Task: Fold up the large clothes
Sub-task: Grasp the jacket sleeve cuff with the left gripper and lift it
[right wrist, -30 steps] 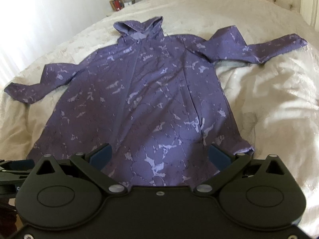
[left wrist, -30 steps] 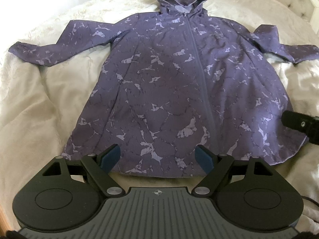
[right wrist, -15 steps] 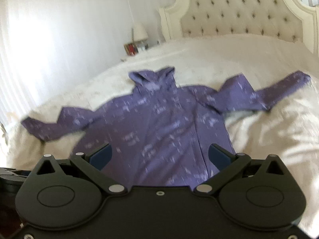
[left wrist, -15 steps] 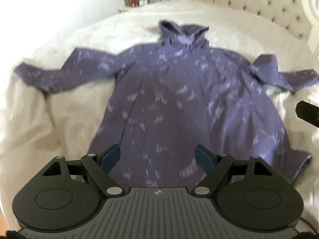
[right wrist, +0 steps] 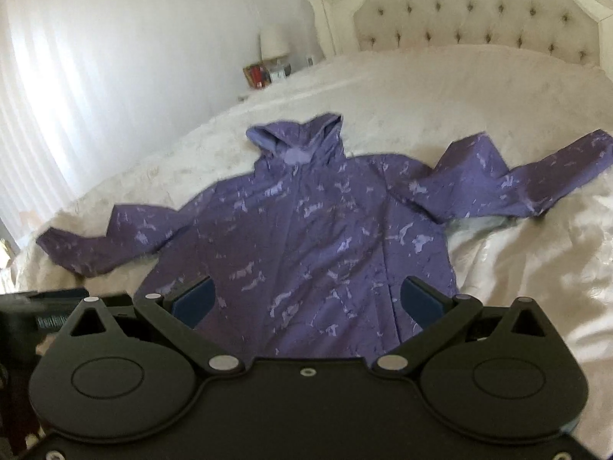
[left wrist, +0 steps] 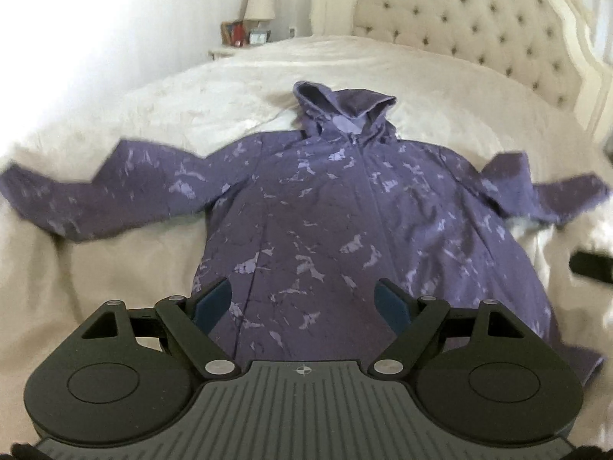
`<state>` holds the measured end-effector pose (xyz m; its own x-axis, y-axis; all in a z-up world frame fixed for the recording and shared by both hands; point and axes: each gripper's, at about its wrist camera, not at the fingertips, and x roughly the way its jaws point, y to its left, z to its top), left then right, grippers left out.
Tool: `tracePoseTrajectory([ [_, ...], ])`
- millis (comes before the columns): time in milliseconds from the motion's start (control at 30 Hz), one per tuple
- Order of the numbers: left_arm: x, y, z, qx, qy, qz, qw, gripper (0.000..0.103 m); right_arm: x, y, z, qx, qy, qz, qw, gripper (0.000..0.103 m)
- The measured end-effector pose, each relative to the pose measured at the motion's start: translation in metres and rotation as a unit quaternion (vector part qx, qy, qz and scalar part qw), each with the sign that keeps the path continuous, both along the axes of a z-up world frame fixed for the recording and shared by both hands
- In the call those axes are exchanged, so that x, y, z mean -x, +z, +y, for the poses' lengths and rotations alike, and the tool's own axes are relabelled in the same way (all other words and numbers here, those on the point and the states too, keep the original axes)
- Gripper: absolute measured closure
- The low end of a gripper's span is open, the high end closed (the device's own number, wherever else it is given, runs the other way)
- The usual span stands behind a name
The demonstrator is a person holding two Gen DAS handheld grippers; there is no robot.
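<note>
A purple hooded jacket with a pale marbled pattern lies flat on its back on the cream bedspread, ahead of both tools. Its front is closed along the middle, the hood points away toward the tufted headboard, and both sleeves are spread out to the sides; the right sleeve is bent at the elbow. The hem lies nearest to the tools.

The left gripper has its blue pads spread wide, with nothing between them, above the lower part of the jacket. The right gripper is also spread wide and holds nothing. Far beyond the left sleeve, a lamp stands on a nightstand.
</note>
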<state>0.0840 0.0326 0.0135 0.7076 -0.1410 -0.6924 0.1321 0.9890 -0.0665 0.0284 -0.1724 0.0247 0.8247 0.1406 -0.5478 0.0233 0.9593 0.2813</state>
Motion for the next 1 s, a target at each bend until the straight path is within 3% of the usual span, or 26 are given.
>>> tracePoseTrajectory([
  [100, -0.019, -0.008, 0.035, 0.054, 0.006, 0.012, 0.9984, 0.021, -0.010, -0.005, 0.007, -0.002, 0.015, 0.013, 1.000, 0.001],
  [167, -0.034, -0.013, 0.058, 0.071, 0.020, 0.024, 0.9970, 0.021, -0.020, -0.008, 0.015, 0.000, 0.028, 0.021, 0.999, 0.001],
  [367, -0.068, -0.017, 0.118, 0.002, 0.080, 0.025, 0.9965, 0.021, -0.066, -0.007, 0.046, -0.017, 0.083, 0.048, 0.995, 0.001],
  [533, -0.091, -0.011, 0.172, -0.031, 0.135, 0.014, 0.9903, 0.021, -0.104, -0.001, 0.077, -0.021, 0.114, 0.053, 0.992, 0.001],
  [733, -0.124, -0.013, 0.237, -0.052, 0.207, 0.010, 0.9769, 0.021, -0.131, -0.005, 0.119, -0.010, 0.151, 0.050, 0.987, 0.001],
  [1000, -0.154, -0.025, 0.291, -0.040, 0.290, 0.015, 0.9562, 0.022, -0.148, -0.022, 0.159, 0.017, 0.189, 0.066, 0.980, 0.001],
])
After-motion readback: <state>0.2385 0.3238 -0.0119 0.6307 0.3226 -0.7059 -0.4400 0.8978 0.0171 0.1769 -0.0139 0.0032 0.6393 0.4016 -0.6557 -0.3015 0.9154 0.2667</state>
